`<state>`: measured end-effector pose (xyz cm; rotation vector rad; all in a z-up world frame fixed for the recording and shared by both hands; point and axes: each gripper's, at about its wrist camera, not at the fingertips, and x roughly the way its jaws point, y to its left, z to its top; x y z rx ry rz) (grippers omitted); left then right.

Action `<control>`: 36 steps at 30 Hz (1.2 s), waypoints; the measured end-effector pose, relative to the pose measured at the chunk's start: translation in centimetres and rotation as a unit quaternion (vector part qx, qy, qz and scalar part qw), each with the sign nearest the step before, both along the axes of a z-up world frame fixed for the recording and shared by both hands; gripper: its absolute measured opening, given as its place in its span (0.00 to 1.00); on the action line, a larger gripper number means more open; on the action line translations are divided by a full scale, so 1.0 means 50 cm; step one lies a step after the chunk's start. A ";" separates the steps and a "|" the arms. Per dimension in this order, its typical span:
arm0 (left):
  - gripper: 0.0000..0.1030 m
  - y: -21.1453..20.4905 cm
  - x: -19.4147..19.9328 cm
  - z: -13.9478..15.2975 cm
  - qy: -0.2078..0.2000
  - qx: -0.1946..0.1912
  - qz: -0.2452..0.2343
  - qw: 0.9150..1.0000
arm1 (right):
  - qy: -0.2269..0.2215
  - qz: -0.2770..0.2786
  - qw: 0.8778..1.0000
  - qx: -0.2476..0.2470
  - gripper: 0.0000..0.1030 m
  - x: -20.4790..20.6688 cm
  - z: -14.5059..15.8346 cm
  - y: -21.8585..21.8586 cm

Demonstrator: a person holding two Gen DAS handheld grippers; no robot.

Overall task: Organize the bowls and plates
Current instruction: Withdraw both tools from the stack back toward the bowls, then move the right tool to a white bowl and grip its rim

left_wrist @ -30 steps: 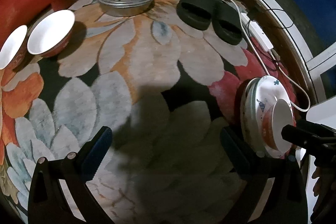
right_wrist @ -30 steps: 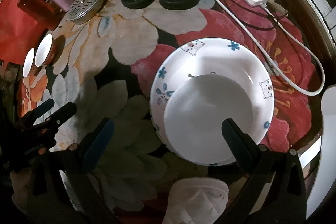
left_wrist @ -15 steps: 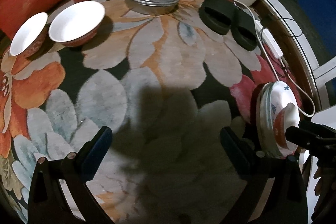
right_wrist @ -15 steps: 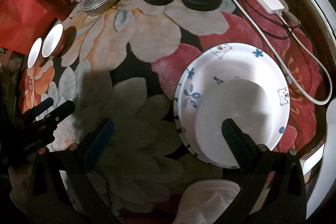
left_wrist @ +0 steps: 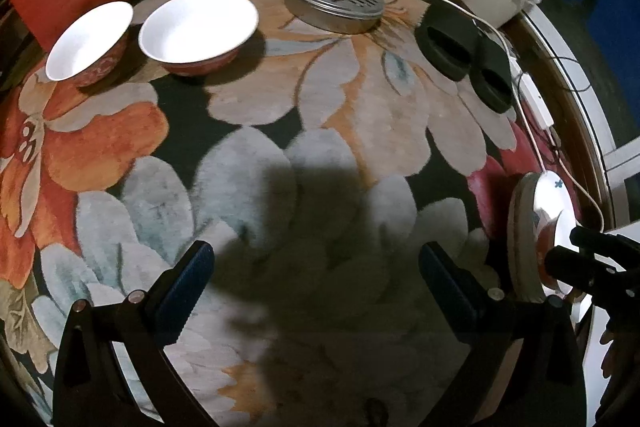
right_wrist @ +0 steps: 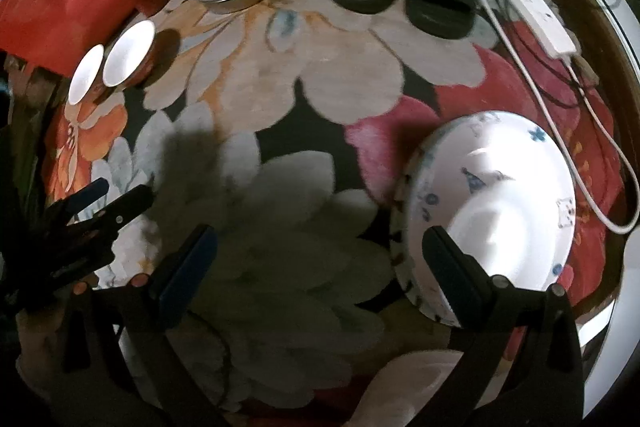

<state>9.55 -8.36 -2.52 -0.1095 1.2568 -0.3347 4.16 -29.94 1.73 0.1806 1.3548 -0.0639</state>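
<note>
Both tools hover empty over the rug: the left gripper has its jaws spread wide with nothing between them, and the right gripper is just as wide apart, its right finger in front of the near rim of the plate.

That plate is the landmark. On it sits one bowl, white inside. Well away from the plate, at the far left of the rug, stand two more bowls: the wider bowl and, just beside it on the side away from the plate, the smaller bowl, which is tilted. Both are red outside, white inside.

Count: three bowls, one plate for sure; a second plate may lie under the first, but the edge is too blurred to tell.

These look like glazed ceramic, so likely stiff, fairly heavy, slick and chip-prone. The best hold is probably a pinch across the rim wall, one finger inside, one outside, lifted level.
</note>
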 end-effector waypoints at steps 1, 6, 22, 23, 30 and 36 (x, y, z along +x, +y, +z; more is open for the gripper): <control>0.99 0.006 0.003 0.000 0.000 0.000 0.003 1.000 | 0.001 0.003 1.000 0.001 1.00 0.004 0.000 0.005; 0.99 0.038 0.021 -0.001 0.000 0.001 0.023 1.000 | 0.005 0.019 1.000 0.009 1.00 0.036 0.005 0.030; 0.99 0.134 0.061 -0.022 0.010 0.012 0.075 0.997 | 0.032 0.044 0.998 0.030 1.00 0.110 -0.028 0.102; 0.99 0.139 0.063 -0.023 0.011 0.013 0.077 0.997 | 0.031 0.048 0.998 0.031 1.00 0.118 -0.033 0.113; 0.99 0.190 0.079 -0.030 0.014 0.017 0.105 0.994 | 0.035 0.078 0.995 0.042 1.00 0.159 -0.059 0.183; 0.99 0.257 0.099 -0.028 0.013 0.020 0.141 0.990 | 0.027 0.102 0.993 0.046 1.00 0.203 -0.072 0.246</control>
